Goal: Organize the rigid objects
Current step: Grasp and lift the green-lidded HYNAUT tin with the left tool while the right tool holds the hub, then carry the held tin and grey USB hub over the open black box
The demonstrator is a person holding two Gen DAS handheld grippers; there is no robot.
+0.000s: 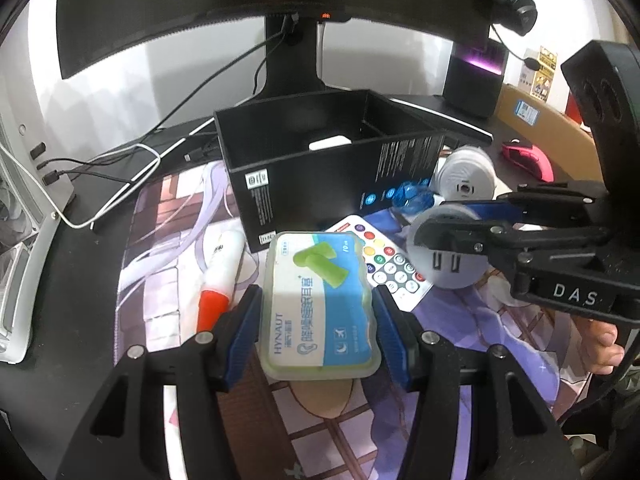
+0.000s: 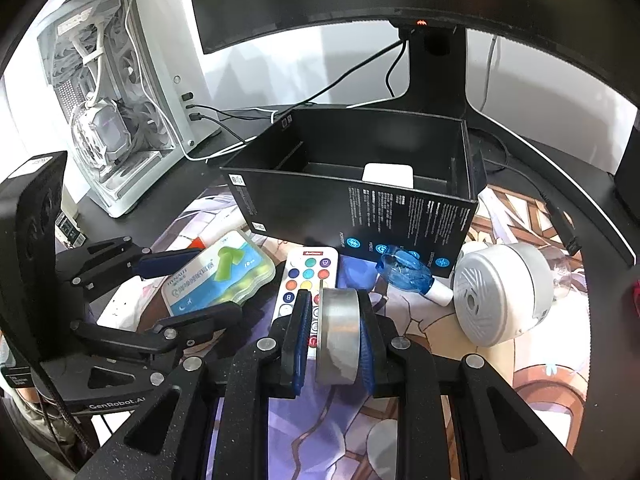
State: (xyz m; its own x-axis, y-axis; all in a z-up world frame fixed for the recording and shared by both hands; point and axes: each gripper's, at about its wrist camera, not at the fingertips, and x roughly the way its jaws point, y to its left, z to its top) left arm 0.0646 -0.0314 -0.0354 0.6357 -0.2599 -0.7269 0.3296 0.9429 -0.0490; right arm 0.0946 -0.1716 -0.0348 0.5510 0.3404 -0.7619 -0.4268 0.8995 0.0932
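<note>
Left wrist view: your left gripper (image 1: pixel 318 322) has its jaws clamped on the earplug case (image 1: pixel 318 308), lifted just short of the black box (image 1: pixel 320 152). Carry it over the near wall before you let go. Your right gripper (image 2: pixel 334 340) pinches the grey disc (image 2: pixel 338 336); follow with that.

Home computer desk, gaming setup. Curved monitor (image 1: pixel 240 12) on its stand straight ahead of the claws, white glass-sided PC case (image 2: pixel 120 120) far left with cables, headset (image 1: pixel 518 4) hung upper right, anime desk mat (image 1: pixel 168 240) underneath.
</note>
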